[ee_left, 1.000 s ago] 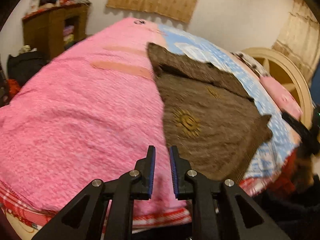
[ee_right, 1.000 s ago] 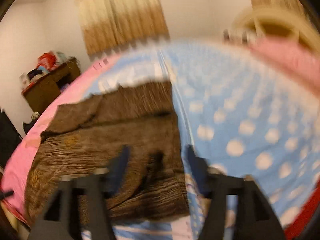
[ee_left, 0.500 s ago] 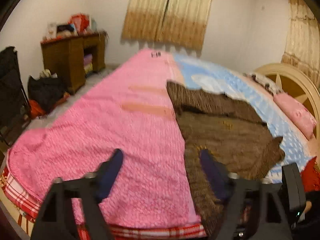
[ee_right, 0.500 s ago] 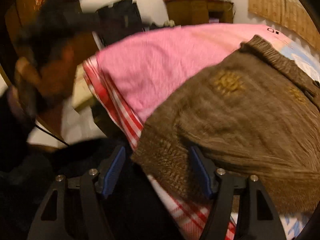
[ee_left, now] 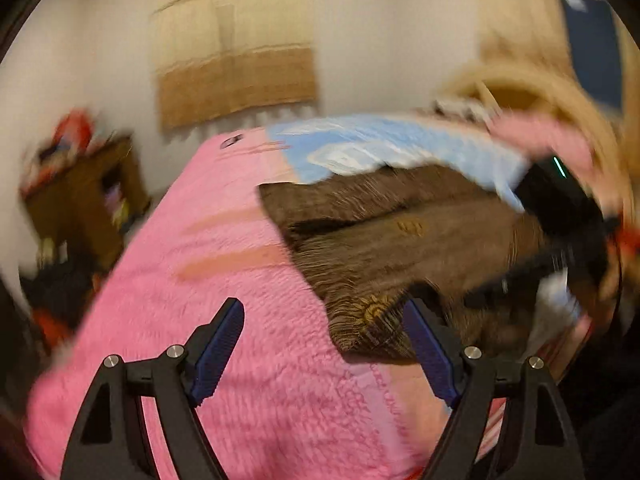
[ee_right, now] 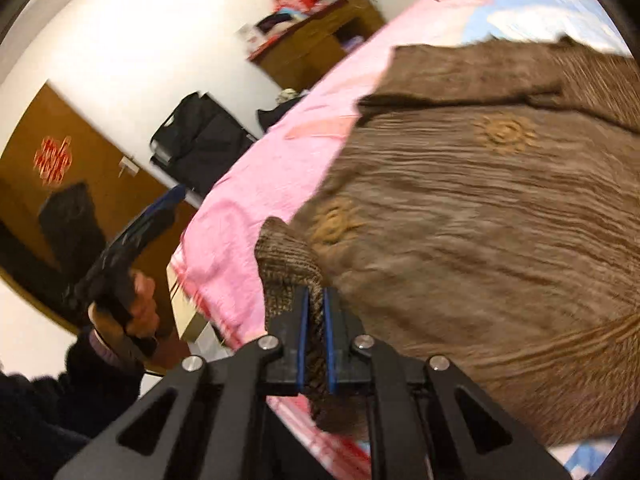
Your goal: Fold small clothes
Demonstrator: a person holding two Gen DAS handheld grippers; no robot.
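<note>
- right gripper [ee_right: 315,318] is clamped on a ribbed hem corner of the brown sweater [ee_right: 480,216], low in the centre of the right wrist view
- the sweater lies spread across the right half of that view, over the pink blanket [ee_right: 256,184] on the bed
- left gripper [ee_left: 324,344] has its blue-padded jaws spread wide, grasping nothing, above the blanket at the bottom of the blurred left wrist view
- a sweater corner [ee_left: 360,320] sits between its fingers, contact unclear
- wooden cabinet [ee_right: 320,40] in the upper middle
</note>
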